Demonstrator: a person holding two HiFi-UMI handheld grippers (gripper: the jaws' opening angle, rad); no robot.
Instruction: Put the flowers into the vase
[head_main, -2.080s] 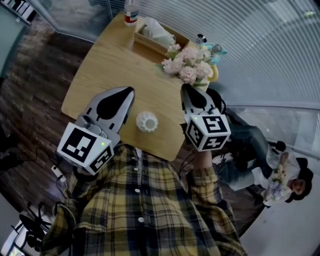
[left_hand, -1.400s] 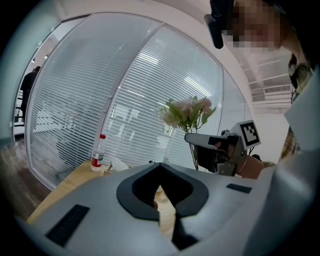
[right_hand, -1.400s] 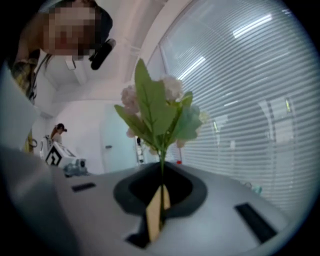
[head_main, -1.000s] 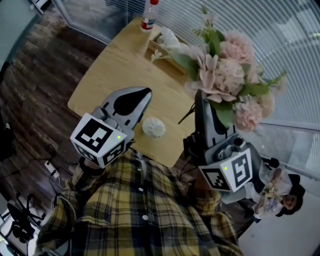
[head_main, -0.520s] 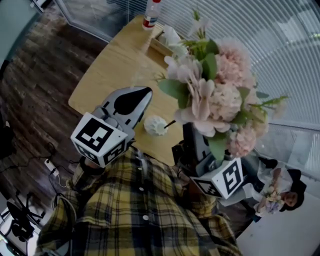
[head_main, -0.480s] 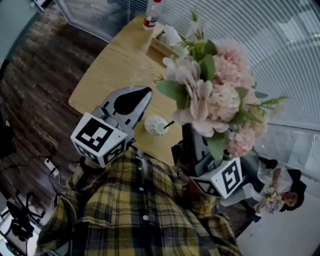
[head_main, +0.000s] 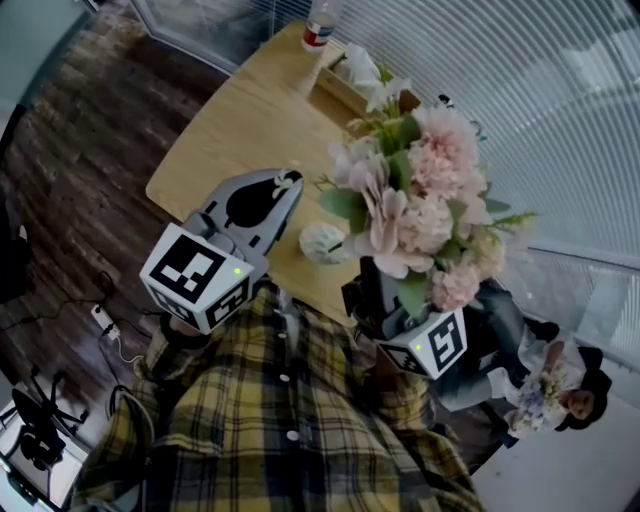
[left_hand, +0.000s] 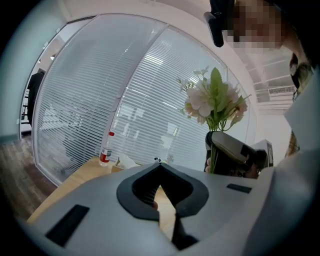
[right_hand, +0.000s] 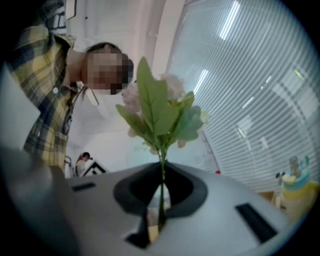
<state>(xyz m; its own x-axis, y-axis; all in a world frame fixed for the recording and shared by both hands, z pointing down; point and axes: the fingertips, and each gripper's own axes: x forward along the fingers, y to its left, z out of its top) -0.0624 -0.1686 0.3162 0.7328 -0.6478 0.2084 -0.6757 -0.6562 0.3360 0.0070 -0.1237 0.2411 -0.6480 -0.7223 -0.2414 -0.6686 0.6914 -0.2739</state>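
A bunch of pink and white artificial flowers (head_main: 420, 205) stands upright in my right gripper (head_main: 378, 295), which is shut on the green stems (right_hand: 161, 192). The blossoms hide its jaws in the head view. The dark lower end of the stems reaches to the mouth of the small white ribbed vase (head_main: 320, 243) on the wooden table (head_main: 225, 130); whether it is inside I cannot tell. My left gripper (head_main: 285, 182) hovers just left of the vase, shut with nothing in it. From the left gripper view the flowers (left_hand: 212, 100) rise above the right gripper (left_hand: 231, 152).
A water bottle (head_main: 320, 25) and a wooden tissue box (head_main: 352, 80) stand at the table's far end, by the blinds. The vase is close to the table's near edge. A person (head_main: 560, 390) sits at lower right. A yellow and blue figure (right_hand: 296, 186) shows at right.
My right gripper has come down and moved towards the vase with the flowers, so the stem end now lies at the vase's mouth. The left gripper has stayed put.
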